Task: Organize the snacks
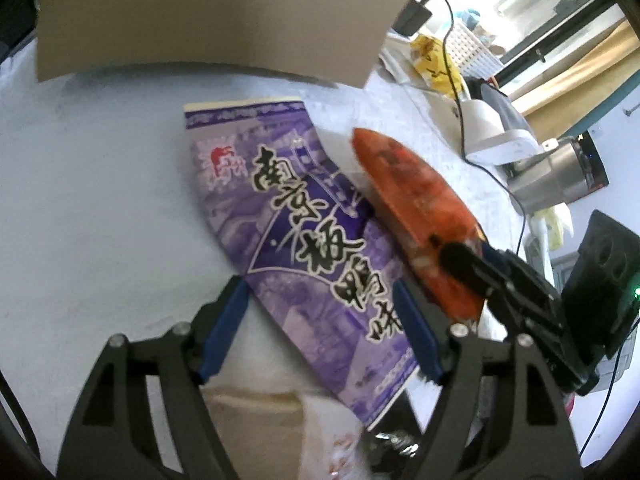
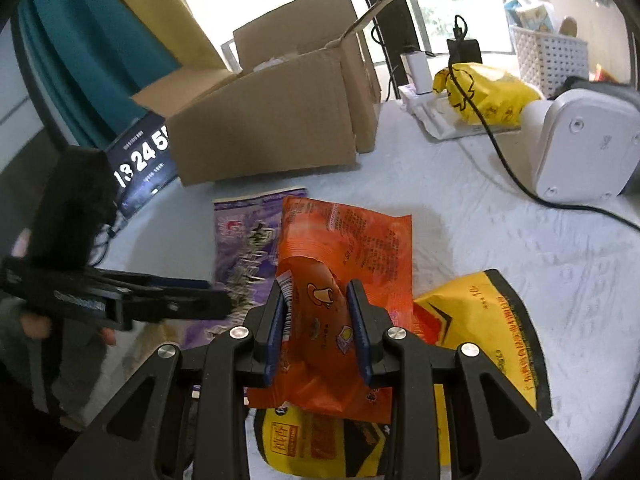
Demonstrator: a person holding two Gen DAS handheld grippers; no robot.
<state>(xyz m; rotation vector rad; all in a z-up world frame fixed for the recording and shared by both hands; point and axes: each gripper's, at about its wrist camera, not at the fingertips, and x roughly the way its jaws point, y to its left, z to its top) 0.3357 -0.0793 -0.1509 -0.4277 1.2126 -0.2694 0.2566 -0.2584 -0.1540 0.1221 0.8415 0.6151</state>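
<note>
A pale, textured cloth (image 1: 100, 200) covers the table, with an open cardboard box (image 1: 216, 20) at its far edge and clutter behind it: a white perforated basket (image 1: 472, 48), a yellow bag (image 1: 434, 60) and a black cable (image 1: 460, 92).

From the left wrist camera we see the left gripper (image 1: 320, 320) hanging wide open above a purple snack bag (image 1: 304, 232) that lies flat on the cloth. Its blue pads stand on either side of the bag's lower half, clear of it. Just right of the purple bag an orange snack bag (image 1: 416, 208) stands up on edge, pinched at its lower end by the right gripper (image 1: 460, 260), which reaches in from the right.

From the right wrist camera we look along the right gripper (image 2: 320, 320), its jaws drawn narrow and clamped on the crumpled near end of the orange snack bag (image 2: 352, 248). That bag overlaps the purple snack bag (image 2: 244, 240) to its left and a yellow snack bag (image 2: 492, 340) to its right and underneath. The left gripper (image 2: 216, 300) comes in from the left, a hand (image 2: 36, 320) on its grip, over the purple bag. Behind stand the cardboard box (image 2: 272, 120), flaps up, a dark screen showing white digits (image 2: 144, 160) and a white appliance (image 2: 580, 140).
</note>
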